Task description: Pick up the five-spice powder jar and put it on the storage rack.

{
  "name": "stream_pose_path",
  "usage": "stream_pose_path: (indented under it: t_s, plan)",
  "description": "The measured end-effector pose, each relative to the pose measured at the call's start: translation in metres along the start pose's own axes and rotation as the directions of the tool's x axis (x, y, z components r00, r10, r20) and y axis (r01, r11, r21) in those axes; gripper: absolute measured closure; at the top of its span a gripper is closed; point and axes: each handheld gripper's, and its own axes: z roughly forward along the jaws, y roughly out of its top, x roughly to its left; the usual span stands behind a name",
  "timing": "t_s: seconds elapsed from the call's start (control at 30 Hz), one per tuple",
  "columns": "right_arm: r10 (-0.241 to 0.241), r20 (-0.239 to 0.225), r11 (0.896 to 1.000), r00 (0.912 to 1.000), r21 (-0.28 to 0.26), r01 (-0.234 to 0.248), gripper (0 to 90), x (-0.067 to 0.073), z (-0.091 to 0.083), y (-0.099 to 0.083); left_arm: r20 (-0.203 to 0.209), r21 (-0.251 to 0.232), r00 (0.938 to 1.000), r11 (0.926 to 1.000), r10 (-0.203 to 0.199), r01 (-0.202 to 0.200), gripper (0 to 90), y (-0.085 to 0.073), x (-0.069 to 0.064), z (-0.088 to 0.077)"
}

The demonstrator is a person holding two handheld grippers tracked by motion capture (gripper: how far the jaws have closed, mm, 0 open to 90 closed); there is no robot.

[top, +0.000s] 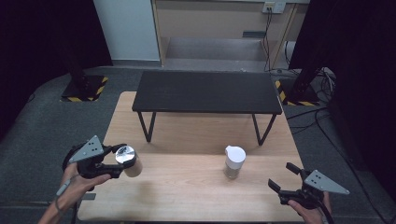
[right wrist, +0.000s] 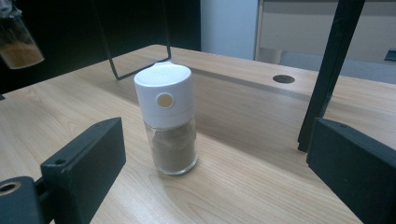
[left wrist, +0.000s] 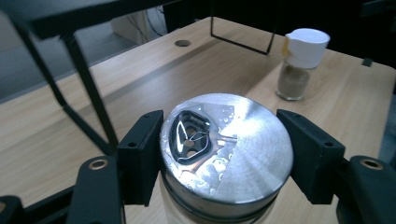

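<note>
Black left gripper [top: 122,163]: jaws clamped on a metal-capped jar [top: 127,160], 1 pad on each side just under the cap, as the left gripper view confirms. Jar [left wrist: 226,154] tilted, raised off the wooden table [top: 187,186], at its left edge. Brushed-metal cap face mirror-bright, with a dark reflection on it; pale brown contents visible below the cap in the high view.

Black right gripper [top: 284,178]: jaws spread wide, nothing between the pads, no contact with any item. Located near the right front corner of the table, pointed toward the white-capped jar [top: 234,161]. White-capped jar [right wrist: 167,117] upright on the table ahead of the 2 jaws in the right gripper view — clear of both pads, glass body holding brown powder, round spot on the white cap.

Relative layout: the 2 jars well apart, metal-capped one at the left, white-capped one right of centre. White-capped jar [left wrist: 301,63] also seen beyond the clamped cap in the left gripper view.

Farther out — low black bench [top: 207,92] on thin metal legs, standing across the far half of the table. Grey floor [top: 42,126] around the table.
</note>
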Motion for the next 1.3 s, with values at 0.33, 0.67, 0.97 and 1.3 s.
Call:
stream_pose_path:
  t_s: [0.33, 0.67, 0.97, 1.3]
  plan:
    - [-0.002, -0.004, 1.000, 1.0000, -0.005, 0.002, 4.9, -0.001, 0.000, 0.000, 0.103, 0.026, 0.9941, 0.9990, 0.034, -0.037, 33.5, 0.051, -0.006, 0.024]
    - [0.000, -0.006, 1.000, 1.0000, -0.009, 0.000, 4.9, -0.001, -0.001, -0.001, 0.149, 0.046, 0.9881, 0.9978, 0.040, -0.048, 33.5, 0.097, -0.003, 0.047]
    - [0.003, -0.007, 1.000, 1.0000, -0.009, -0.003, 4.9, -0.002, -0.001, -0.001, 0.110, 0.050, 0.9935, 0.9981, 0.030, -0.035, 33.5, 0.129, 0.004, 0.051]
    - [0.003, -0.007, 1.000, 1.0000, -0.012, -0.003, 4.9, -0.002, -0.002, -0.002, 0.047, 0.023, 0.9989, 0.9997, 0.010, -0.011, 33.5, 0.171, 0.018, 0.058]
